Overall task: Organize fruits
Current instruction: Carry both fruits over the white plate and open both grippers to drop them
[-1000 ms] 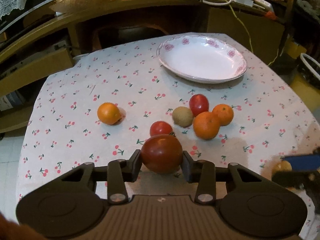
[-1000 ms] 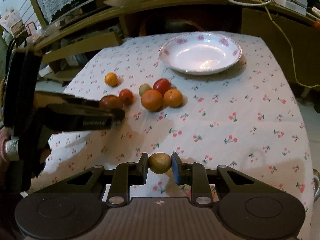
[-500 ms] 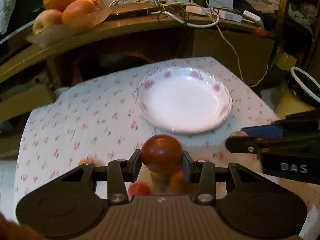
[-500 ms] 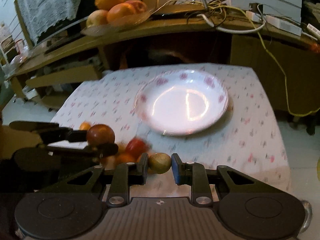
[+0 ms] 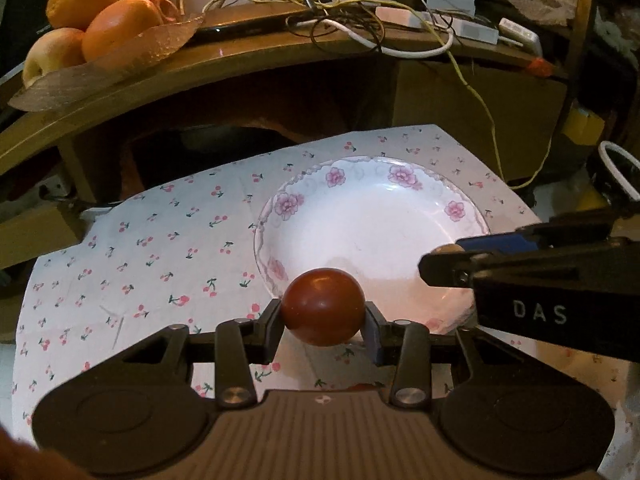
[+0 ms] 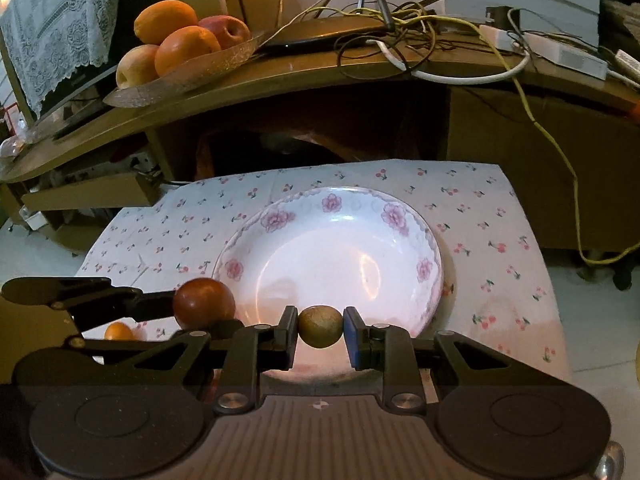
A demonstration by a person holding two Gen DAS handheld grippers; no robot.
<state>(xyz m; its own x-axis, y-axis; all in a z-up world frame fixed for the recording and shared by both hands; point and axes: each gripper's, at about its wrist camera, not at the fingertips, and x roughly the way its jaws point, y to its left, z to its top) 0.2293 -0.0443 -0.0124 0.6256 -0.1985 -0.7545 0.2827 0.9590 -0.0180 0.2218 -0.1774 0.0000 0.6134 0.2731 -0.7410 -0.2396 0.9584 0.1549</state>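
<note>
Trouble from here would come mostly from letting go too high: my left gripper (image 5: 323, 322) is clamped on a round dark red tomato (image 5: 322, 306), and my right gripper (image 6: 320, 332) is clamped on a small brownish-green fruit (image 6: 320, 326). Both are smooth and round, so I judge that either could roll across the shallow flowered plate (image 6: 434, 256), climb its low rim and run off over the cherry-print tablecloth (image 6: 480, 216). The two grippers also sit close together over the near edge of the plate; in my left view the right gripper (image 5: 452, 266) reaches in just beside the tomato, so a careless release could knock one fruit with the other tool. The plate holds nothing yet, and one orange (image 6: 118, 331) shows below my left gripper (image 6: 208, 312) on the cloth.

Both my hands point forward and downward at the plate, side by side, left one slightly behind. Each fruit hangs above the near rim, not touching it.
</note>
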